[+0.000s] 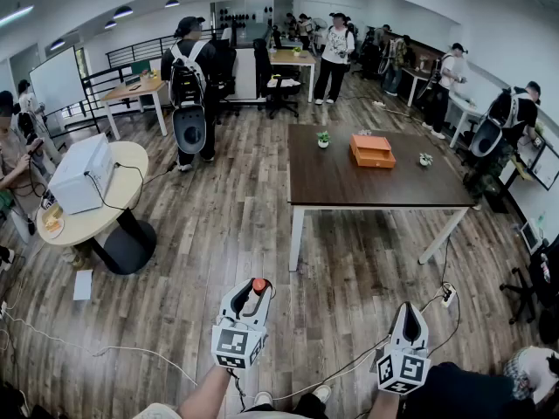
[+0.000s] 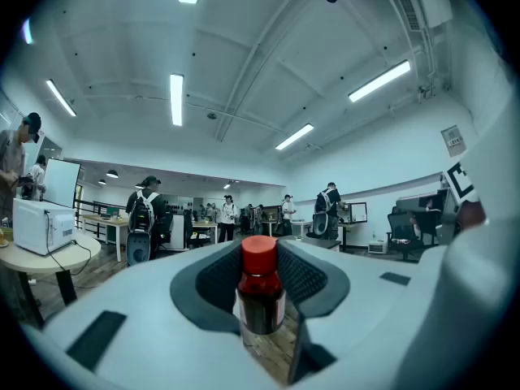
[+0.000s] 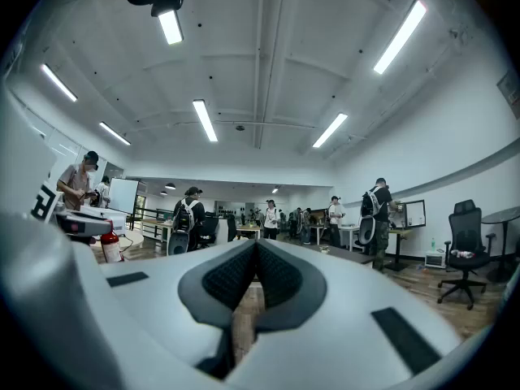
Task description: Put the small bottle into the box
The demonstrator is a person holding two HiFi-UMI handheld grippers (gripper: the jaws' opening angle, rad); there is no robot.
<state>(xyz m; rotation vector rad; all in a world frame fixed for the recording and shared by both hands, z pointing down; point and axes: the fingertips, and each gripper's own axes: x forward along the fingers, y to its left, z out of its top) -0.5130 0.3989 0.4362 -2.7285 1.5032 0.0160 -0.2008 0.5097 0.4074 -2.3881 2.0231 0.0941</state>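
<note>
We hold both grippers out level in front of us, side by side and well apart, above the wooden floor (image 1: 227,234). Our bare left forearm (image 1: 208,394) and dark right sleeve (image 1: 456,389) come in from the bottom edge of the head view.

The left gripper (image 1: 253,291) is clamped on the small bottle (image 2: 260,287). The bottle stands upright between the ribbed dark pads, which press on its dark red body from both sides, and its red cap (image 2: 260,250) rises clear above them. In the head view that cap shows as a red dot at the gripper's tip.

The right gripper (image 3: 255,260) carries nothing; its jaws are brought together, the pads meeting at the front with only a thin slit of floor seen lower down.

The orange box (image 1: 373,151) lies on the dark rectangular counter (image 1: 349,188) ahead of us and a little to the right, well apart from the bottle. A small potted plant (image 1: 323,138) stands to the box's left and another (image 1: 425,159) to its right.

To our left a round counter (image 1: 92,223) bears a white boxy appliance (image 1: 83,175) with a cable running from it. Loose cables (image 1: 96,351) trail over the floor near our feet.

It is a large white office room with strip lights on the ceiling, desks and chairs along the far walls, and several people standing about, some wearing backpacks (image 1: 187,81).
</note>
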